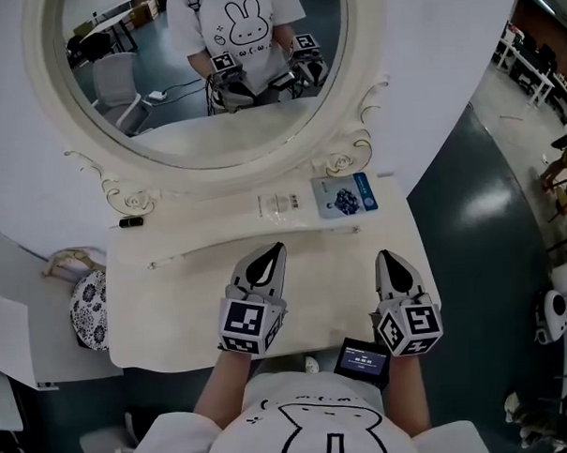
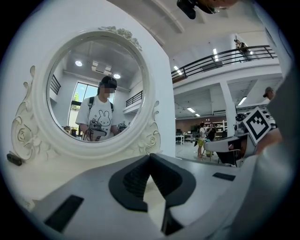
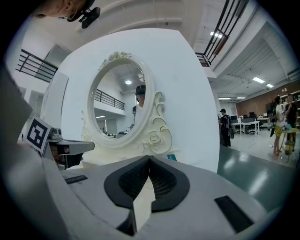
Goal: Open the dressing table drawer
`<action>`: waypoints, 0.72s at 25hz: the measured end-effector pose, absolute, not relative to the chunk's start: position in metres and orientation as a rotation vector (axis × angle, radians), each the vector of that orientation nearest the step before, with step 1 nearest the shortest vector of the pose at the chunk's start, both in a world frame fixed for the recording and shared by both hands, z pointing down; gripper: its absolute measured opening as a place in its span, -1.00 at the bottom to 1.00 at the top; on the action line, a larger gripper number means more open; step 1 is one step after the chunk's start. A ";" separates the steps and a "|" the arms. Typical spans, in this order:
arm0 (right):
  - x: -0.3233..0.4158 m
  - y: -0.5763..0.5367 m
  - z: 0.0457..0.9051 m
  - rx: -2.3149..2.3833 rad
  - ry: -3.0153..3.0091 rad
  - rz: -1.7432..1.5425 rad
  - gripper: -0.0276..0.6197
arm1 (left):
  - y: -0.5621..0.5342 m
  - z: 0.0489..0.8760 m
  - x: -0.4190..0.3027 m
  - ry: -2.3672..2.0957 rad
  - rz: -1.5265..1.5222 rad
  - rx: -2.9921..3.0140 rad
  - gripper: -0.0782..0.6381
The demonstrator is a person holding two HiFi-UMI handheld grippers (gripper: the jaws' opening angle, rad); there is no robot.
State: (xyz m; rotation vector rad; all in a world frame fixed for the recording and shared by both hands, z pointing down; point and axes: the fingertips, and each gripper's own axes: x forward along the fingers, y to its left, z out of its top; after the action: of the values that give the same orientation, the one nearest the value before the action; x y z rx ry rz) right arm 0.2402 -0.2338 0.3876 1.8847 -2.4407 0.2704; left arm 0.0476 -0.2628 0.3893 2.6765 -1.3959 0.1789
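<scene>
The cream dressing table (image 1: 175, 319) stands under me, with its oval mirror (image 1: 203, 102) at the back. The tabletop hides the drawer, and no drawer front shows in any view. My left gripper (image 1: 273, 250) hovers over the tabletop's front middle, jaws shut with the tips touching and nothing between them. Over the front right part, my right gripper (image 1: 386, 257) is shut and empty too. In the left gripper view, the left gripper (image 2: 150, 156) points level at the mirror frame (image 2: 150, 136). The right gripper (image 3: 149, 158) faces the mirror's carved right side (image 3: 157, 131) in the right gripper view.
A blue packet (image 1: 345, 196) and a small white item (image 1: 281, 204) lie at the back of the tabletop below the mirror. A small black object (image 1: 130, 221) sits at back left. A floral bag (image 1: 88, 309) rests left of the table. Dark floor (image 1: 471, 222) lies to the right.
</scene>
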 end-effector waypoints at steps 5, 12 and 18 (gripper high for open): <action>0.242 -0.252 0.403 1.841 -2.412 0.291 -0.91 | -0.281 0.401 0.038 -1.493 0.164 2.600 -0.73; 0.241 -0.275 0.436 1.783 -2.385 0.355 -0.89 | -0.296 0.420 0.033 -1.516 0.182 2.559 -0.73; 0.240 -0.285 0.460 1.743 -2.370 0.387 -0.83 | -0.301 0.438 0.023 -1.533 0.217 2.528 -0.73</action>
State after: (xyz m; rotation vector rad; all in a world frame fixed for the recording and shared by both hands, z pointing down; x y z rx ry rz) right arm 0.2398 -0.2853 0.4602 1.7428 -2.3698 0.3871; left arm 0.0234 -0.3007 0.4385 2.5282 -1.5331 0.2174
